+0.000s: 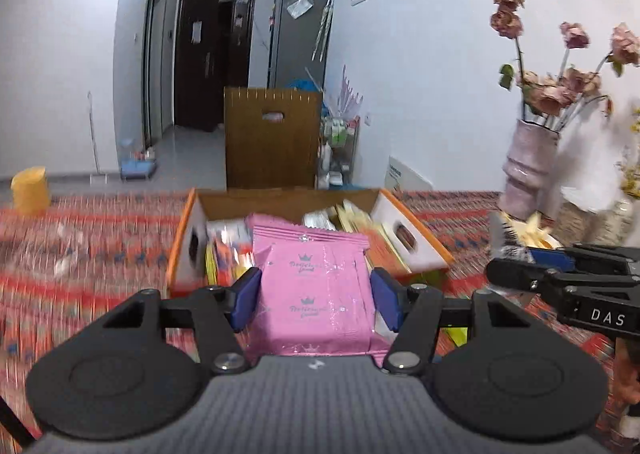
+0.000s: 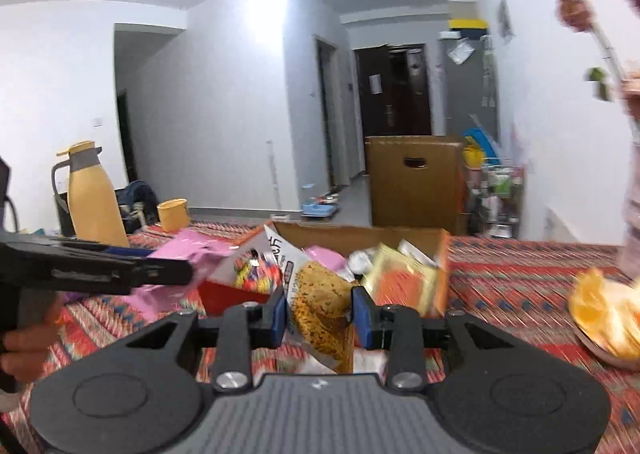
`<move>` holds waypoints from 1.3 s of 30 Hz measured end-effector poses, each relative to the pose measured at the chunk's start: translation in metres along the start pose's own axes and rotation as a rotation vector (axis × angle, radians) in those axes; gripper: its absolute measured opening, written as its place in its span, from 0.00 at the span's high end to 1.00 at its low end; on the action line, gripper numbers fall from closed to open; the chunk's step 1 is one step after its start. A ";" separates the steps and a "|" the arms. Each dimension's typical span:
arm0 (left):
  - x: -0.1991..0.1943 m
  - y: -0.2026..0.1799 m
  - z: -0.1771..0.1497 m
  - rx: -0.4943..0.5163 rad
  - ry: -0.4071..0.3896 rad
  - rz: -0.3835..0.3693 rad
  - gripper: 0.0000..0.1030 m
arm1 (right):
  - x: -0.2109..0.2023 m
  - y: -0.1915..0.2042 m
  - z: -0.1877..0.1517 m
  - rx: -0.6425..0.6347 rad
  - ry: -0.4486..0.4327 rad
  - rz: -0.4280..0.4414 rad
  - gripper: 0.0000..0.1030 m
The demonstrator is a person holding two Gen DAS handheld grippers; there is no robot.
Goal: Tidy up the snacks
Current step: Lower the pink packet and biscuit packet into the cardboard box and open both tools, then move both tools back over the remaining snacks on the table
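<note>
The left claw point(image 1: 314, 296) is clamped on a pink snack packet point(image 1: 316, 294), its blue pads point(image 1: 245, 298) pressing the packet's two sides, with the packet's long axis running away from the claw toward the far side. Directly beyond it, just past the packet's far edge, sits the open cardboard box point(image 1: 416, 242), already crowded with upright packets, so the coming move looks like a short push forward and down into the box. The right claw point(image 2: 320, 312) is likewise clamped, on a noodle snack bag point(image 2: 320, 302) that stands tilted between its pads, and the same box point(image 2: 440, 266) lies just beyond it, slightly to the right. Both claws appear about equally near the box, the left one coming in from the left side and the right one from the right. The box rests on a counter point(image 1: 80, 274) covered with a red patterned cloth. At the far right stand a pale vase point(image 1: 528, 170) of dried roses and a plate of orange pieces point(image 2: 604, 318); at the far left a yellow jug point(image 2: 94, 194) and cup point(image 2: 173, 214). Beyond are white walls, a tall brown carton and dark doors.
</note>
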State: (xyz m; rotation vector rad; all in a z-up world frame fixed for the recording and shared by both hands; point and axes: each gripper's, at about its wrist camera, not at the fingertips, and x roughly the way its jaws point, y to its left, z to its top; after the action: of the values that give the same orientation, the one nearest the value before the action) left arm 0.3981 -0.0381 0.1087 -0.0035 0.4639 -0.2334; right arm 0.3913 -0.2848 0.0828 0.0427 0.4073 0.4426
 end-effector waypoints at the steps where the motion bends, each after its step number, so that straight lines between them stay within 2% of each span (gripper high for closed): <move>1: 0.016 0.002 0.009 0.022 -0.011 0.016 0.41 | 0.019 -0.002 0.009 -0.006 0.016 0.009 0.68; 6: 0.100 0.024 0.043 -0.004 -0.009 0.005 0.41 | 0.115 -0.011 0.031 -0.032 0.113 0.023 0.68; 7: 0.118 0.028 0.046 -0.013 -0.008 0.027 0.41 | 0.132 -0.010 0.031 -0.042 0.135 0.017 0.68; 9: 0.147 0.032 0.049 -0.009 0.007 0.055 0.41 | 0.164 -0.009 0.029 -0.061 0.174 0.005 0.68; 13: 0.191 0.042 0.047 -0.053 0.065 0.043 0.41 | 0.205 -0.004 0.021 -0.070 0.238 0.005 0.68; 16: 0.208 0.047 0.041 -0.074 0.086 0.012 0.36 | 0.219 0.000 0.013 -0.082 0.257 -0.007 0.55; 17: 0.209 0.048 0.039 -0.072 0.092 -0.005 0.29 | 0.222 0.000 0.012 -0.083 0.259 -0.010 0.50; 18: 0.209 0.048 0.038 -0.071 0.095 -0.014 0.24 | 0.223 0.001 0.011 -0.088 0.259 -0.010 0.44; 23: 0.199 0.048 0.040 -0.062 0.079 -0.022 0.21 | 0.215 0.001 0.016 -0.080 0.234 -0.026 0.33; 28: 0.172 0.045 0.049 -0.048 0.056 0.006 0.16 | 0.198 0.000 0.029 -0.093 0.205 -0.041 0.27; 30: 0.153 0.046 0.053 -0.055 0.039 0.016 0.12 | 0.186 0.001 0.034 -0.097 0.190 -0.051 0.22; 37: 0.069 0.036 0.060 -0.043 -0.026 0.019 0.02 | 0.114 0.002 0.054 -0.094 0.108 -0.094 0.19; 39: 0.035 0.035 0.053 -0.036 -0.068 0.030 0.00 | 0.089 0.002 0.057 -0.092 0.079 -0.109 0.10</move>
State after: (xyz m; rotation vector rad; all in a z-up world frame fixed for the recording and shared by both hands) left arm 0.4596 -0.0148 0.1390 -0.0394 0.4001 -0.1954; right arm 0.4862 -0.2429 0.1020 -0.0863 0.4645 0.3563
